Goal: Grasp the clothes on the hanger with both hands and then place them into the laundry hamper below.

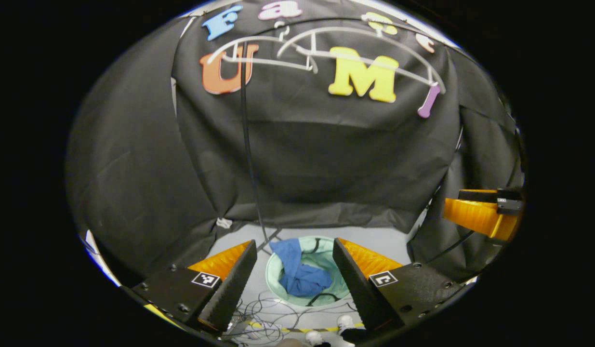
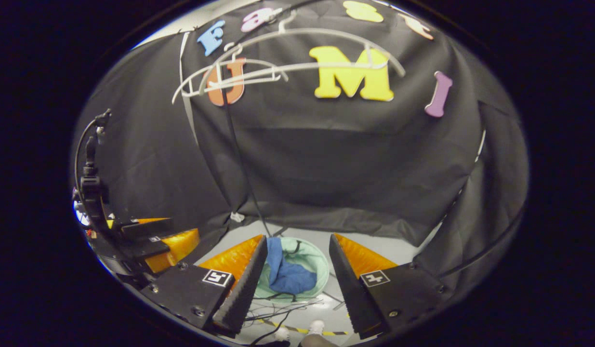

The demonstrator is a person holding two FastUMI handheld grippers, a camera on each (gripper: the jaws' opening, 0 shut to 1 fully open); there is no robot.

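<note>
Two claws, left claw (image 1: 294, 282) and right claw (image 2: 292, 279), both released. Below them: one hamper (image 1: 274, 274), one blue garment (image 1: 299, 274) inside. Above: two bare hangers (image 1: 326, 53).

Between the left claw (image 1: 295, 277) fingers lies soft, matt blue clothes (image 1: 299, 272), crumpled in a laundry hamper (image 1: 273, 274) of thin pale-green fabric. The inner finger faces (image 1: 232, 284) look ribbed and rough. Above, two hangers (image 1: 326, 50) appear as smooth pale plastic. Behind hangs matt, creased black cloth (image 1: 326, 159); the floor (image 1: 374, 241) is smooth grey, with thin glossy cables (image 1: 273, 315) below the claw.
</note>
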